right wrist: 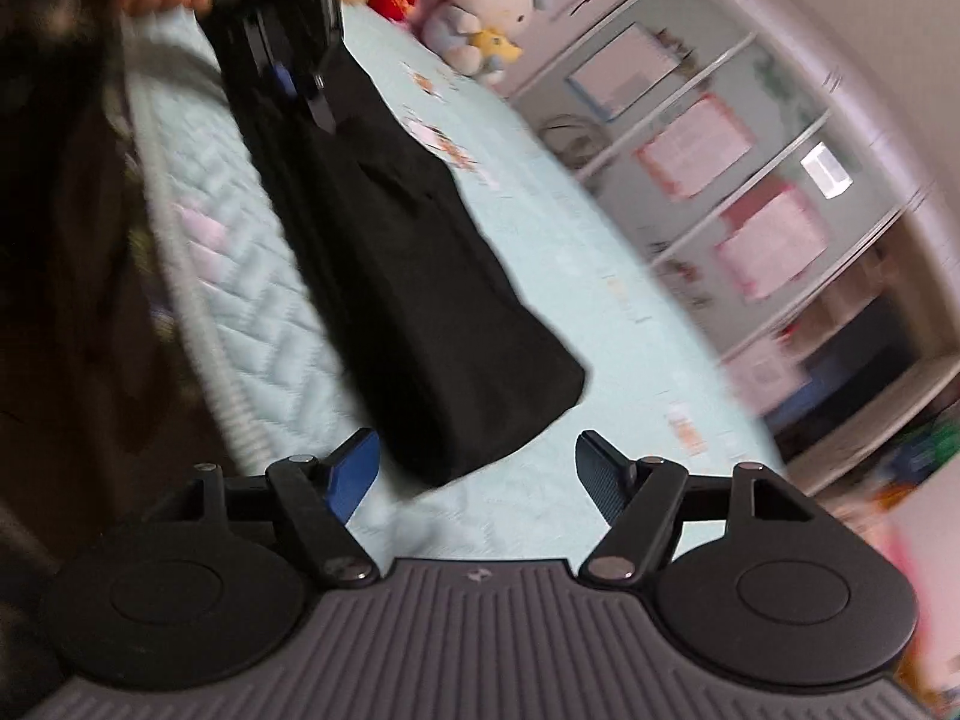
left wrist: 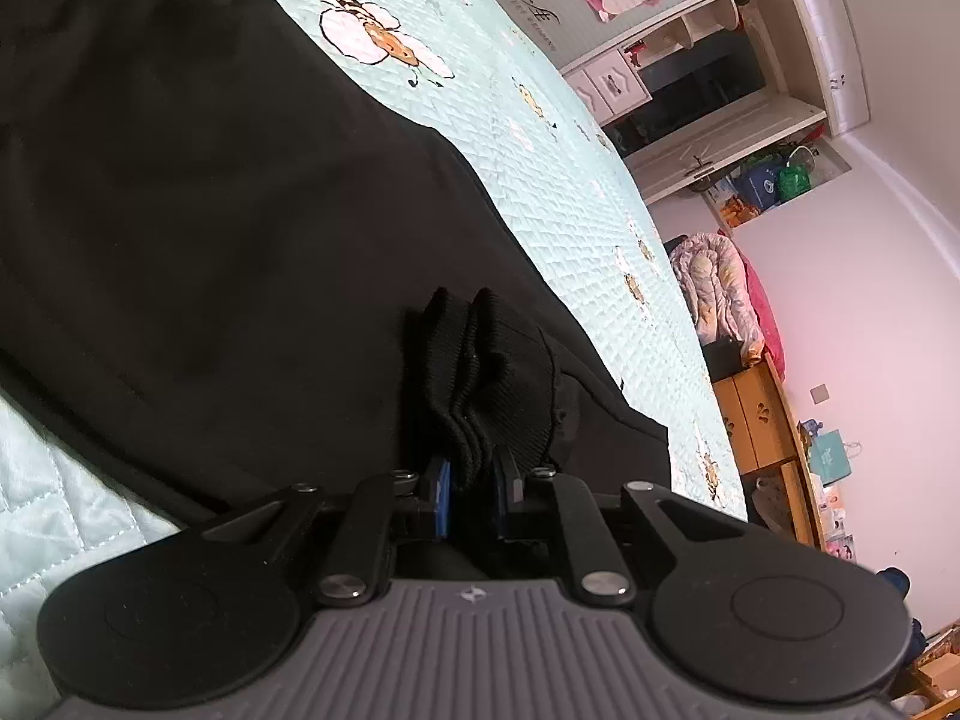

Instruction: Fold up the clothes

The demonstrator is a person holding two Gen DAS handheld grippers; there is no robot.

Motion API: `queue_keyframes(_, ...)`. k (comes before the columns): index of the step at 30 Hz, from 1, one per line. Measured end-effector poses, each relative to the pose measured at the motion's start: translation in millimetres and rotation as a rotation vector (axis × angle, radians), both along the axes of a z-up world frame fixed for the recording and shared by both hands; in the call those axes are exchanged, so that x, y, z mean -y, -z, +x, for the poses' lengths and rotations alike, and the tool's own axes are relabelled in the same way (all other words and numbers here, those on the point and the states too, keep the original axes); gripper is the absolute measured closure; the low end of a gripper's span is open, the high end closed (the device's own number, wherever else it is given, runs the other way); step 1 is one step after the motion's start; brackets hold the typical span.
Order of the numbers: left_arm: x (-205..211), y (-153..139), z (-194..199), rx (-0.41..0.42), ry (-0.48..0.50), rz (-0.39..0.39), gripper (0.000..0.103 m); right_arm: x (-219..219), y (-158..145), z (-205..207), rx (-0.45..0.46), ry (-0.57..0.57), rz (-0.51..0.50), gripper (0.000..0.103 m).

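Blur smears the right view, where the right gripper (right wrist: 477, 474) gapes empty while the left gripper (left wrist: 474, 480) pinches the black garment's (left wrist: 210, 210) ribbed cuff (left wrist: 486, 372) over the quilt (left wrist: 570, 180).

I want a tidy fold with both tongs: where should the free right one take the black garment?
Judging by its pose, take the black garment at the rounded near corner lying flat on the quilt, approaching low from the open quilt side. The right tongs are open; the left tongs already pinch a ribbed cuff.
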State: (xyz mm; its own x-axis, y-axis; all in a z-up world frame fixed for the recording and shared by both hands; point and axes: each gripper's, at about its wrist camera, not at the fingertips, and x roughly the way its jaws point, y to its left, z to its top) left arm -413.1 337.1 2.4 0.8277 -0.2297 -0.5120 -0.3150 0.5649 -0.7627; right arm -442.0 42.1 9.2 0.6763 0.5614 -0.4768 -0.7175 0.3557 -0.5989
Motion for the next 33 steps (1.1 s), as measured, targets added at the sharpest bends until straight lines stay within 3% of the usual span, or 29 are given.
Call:
queue_keyframes(4, 0.5, 1.4, -2.1, 0.009, -0.002, -0.003, 0.090, 19.9, -30.3, 14.6, -0.235, 0.061, 0.160, 0.031)
queue_keyframes(9, -0.1, 1.9, -2.8, 0.013, -0.001, -0.009, 0.090, 27.5, -54.4, 81.8, -0.618, 0.202, 0.498, 0.035)
queue_keyframes(10, -0.1, 1.7, -2.8, 0.012, 0.000, -0.007, 0.090, 27.2, -53.4, 101.9, -0.730, 0.227, 0.580, 0.048)
queue_keyframes(11, -0.1, 1.6, -2.7, 0.012, 0.000, -0.006, 0.090, 25.6, -49.2, 122.8, -0.850, 0.250, 0.657, 0.069)
queue_keyframes(13, 1.0, 1.1, -2.4, 0.009, 0.001, -0.003, 0.090, 17.7, -35.6, 163.0, -1.067, 0.299, 0.785, 0.088)
queue_keyframes(19, 5.6, -1.7, 2.9, 0.003, 0.013, 0.030, 0.090, -22.8, -7.1, 205.6, -1.153, 0.345, 0.826, 0.088)
queue_keyframes(21, 4.4, 0.0, 5.2, 0.008, 0.016, 0.029, 0.090, -20.5, 10.1, 211.4, -1.158, 0.435, 0.841, 0.089)
queue_keyframes(22, 4.1, 0.8, 6.0, 0.011, 0.016, 0.029, 0.089, -13.5, 21.0, 214.5, -1.164, 0.491, 0.868, 0.103)
queue_keyframes(25, 2.0, 5.0, 5.7, 0.016, 0.006, 0.014, 0.085, 8.2, 46.0, 217.4, -1.223, 0.581, 0.992, 0.103)
queue_keyframes(33, -5.6, 11.2, 4.3, 0.030, 0.011, -0.043, 0.085, 15.1, 29.0, 195.7, -1.138, 0.640, 1.008, 0.103)
